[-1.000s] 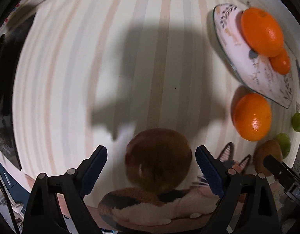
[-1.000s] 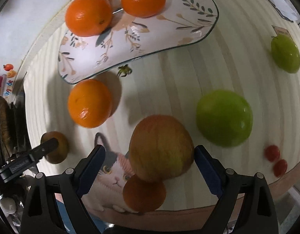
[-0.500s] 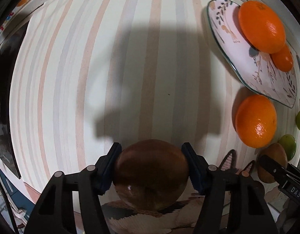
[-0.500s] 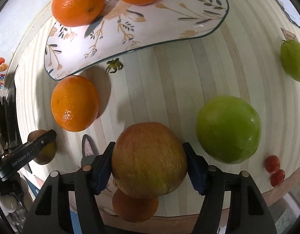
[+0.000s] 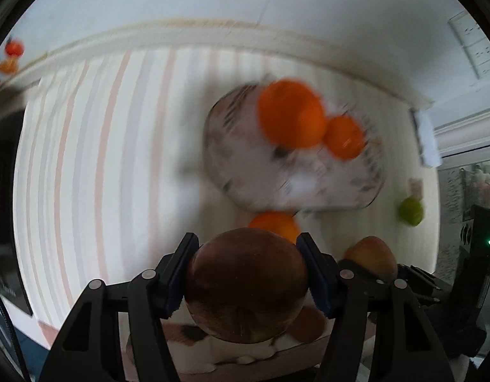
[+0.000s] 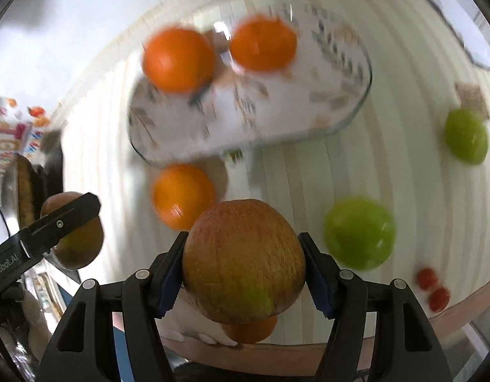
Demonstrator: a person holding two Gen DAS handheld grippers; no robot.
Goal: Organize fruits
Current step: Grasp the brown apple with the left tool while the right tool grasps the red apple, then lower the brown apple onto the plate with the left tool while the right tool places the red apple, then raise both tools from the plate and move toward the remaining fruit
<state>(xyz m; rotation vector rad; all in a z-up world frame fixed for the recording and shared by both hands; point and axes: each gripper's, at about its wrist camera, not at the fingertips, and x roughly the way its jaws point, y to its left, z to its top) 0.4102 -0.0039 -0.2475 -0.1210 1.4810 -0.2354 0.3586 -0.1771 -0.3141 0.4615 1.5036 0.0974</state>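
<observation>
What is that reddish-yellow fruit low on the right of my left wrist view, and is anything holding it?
Observer: It's a red-yellow apple. The right gripper is shut on it, with the pads pressing on both sides.
Operator: I see one small green fruit. Are there any others?
Observer: Yes, a bigger green apple lies on the striped tablecloth, right of that gripper.
Operator: Is there anything tiny?
Observer: Two cherry tomatoes lie beyond the green apple, near the cloth's edge.
</observation>
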